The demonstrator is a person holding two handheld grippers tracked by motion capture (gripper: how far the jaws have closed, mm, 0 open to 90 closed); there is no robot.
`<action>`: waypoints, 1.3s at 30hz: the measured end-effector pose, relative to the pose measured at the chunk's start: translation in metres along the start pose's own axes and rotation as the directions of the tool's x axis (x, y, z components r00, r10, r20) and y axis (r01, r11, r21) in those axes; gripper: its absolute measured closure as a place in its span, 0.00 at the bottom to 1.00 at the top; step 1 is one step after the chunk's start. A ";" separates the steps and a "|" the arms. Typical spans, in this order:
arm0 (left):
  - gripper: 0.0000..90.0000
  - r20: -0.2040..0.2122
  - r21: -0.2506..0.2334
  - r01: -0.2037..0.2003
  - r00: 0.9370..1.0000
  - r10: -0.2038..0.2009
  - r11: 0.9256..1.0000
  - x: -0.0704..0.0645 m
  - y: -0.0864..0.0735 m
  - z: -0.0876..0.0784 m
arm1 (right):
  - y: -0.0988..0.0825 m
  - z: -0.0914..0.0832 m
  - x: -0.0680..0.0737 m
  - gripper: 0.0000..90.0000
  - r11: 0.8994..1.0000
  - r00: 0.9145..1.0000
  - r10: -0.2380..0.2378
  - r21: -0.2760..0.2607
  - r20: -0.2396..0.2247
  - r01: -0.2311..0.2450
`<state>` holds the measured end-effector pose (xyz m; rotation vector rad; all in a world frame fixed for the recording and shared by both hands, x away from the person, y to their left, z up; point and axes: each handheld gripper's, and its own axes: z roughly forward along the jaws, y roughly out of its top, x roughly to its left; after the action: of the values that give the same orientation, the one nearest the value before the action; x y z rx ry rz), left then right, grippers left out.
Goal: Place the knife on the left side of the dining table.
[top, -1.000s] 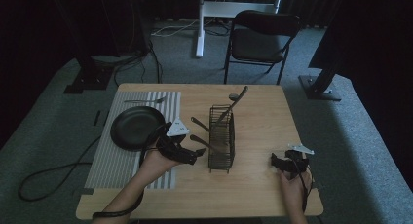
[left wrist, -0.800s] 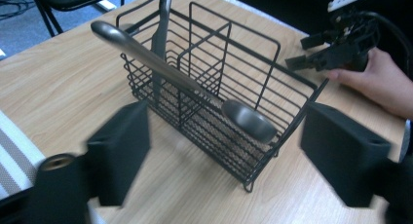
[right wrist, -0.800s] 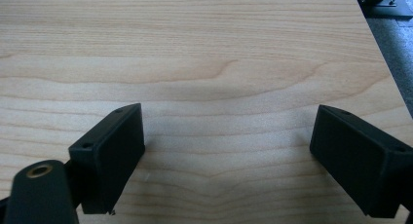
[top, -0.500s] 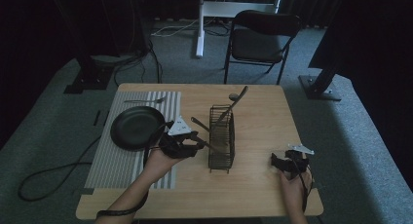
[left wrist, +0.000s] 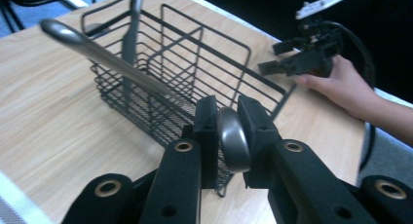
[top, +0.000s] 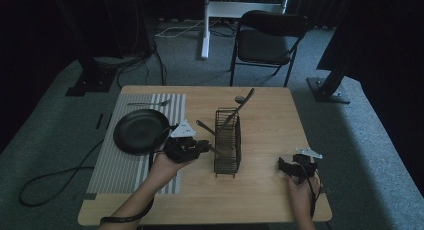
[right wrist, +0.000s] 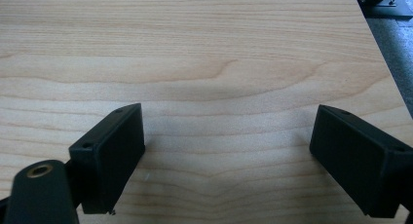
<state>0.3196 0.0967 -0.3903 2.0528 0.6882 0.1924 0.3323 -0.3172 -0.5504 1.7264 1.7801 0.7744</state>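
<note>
My left gripper [top: 202, 146] [left wrist: 228, 119] is shut on the rounded end of a metal utensil [left wrist: 107, 56]. The utensil's long handle [top: 204, 127] slants up and away beside the left side of a black wire basket [top: 227, 142] [left wrist: 209, 63]. Another metal utensil [top: 241, 104] leans out of the basket's far end. My right gripper [top: 286, 166] [right wrist: 226, 136] rests open near the table's front right, with bare wood between its jaws. In the left gripper view the right gripper [left wrist: 287, 63] and its hand lie beyond the basket.
A black pan [top: 141, 131] sits on a grey striped mat [top: 125, 167] at the table's left, with a piece of cutlery [top: 147, 103] behind it. A folding chair [top: 267, 40] stands past the far edge. Cables trail on the floor at left.
My left gripper has moved right, toward the wire basket, carrying the metal utensil. The right gripper has stayed in place.
</note>
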 end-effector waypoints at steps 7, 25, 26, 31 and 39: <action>0.93 0.018 -0.019 0.008 1.000 -0.007 1.000 -0.003 0.001 0.000 | 0.000 0.000 0.000 0.13 1.000 1.000 -0.001 0.000 0.000 0.001; 0.93 -0.017 -0.077 -0.009 1.000 0.007 0.997 -0.012 0.013 -0.017 | 0.000 0.000 0.000 0.13 1.000 1.000 -0.001 0.000 0.000 0.001; 0.93 -0.018 -0.080 -0.016 1.000 0.015 0.997 -0.015 0.015 -0.021 | 0.000 0.000 0.000 0.13 1.000 1.000 -0.001 0.000 0.000 0.001; 0.93 -0.005 -0.102 -0.023 1.000 0.023 0.994 -0.021 0.020 -0.038 | 0.000 0.000 0.000 0.13 1.000 1.000 -0.001 -0.001 0.001 0.001; 0.93 -0.024 -0.152 -0.025 0.999 0.022 0.988 -0.024 0.023 -0.063 | 0.000 0.000 0.000 0.13 1.000 1.000 -0.001 -0.001 0.001 0.001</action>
<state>0.2842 0.1209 -0.3336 1.9156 0.6433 0.2734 0.3323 -0.3172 -0.5504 1.7252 1.7797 0.7741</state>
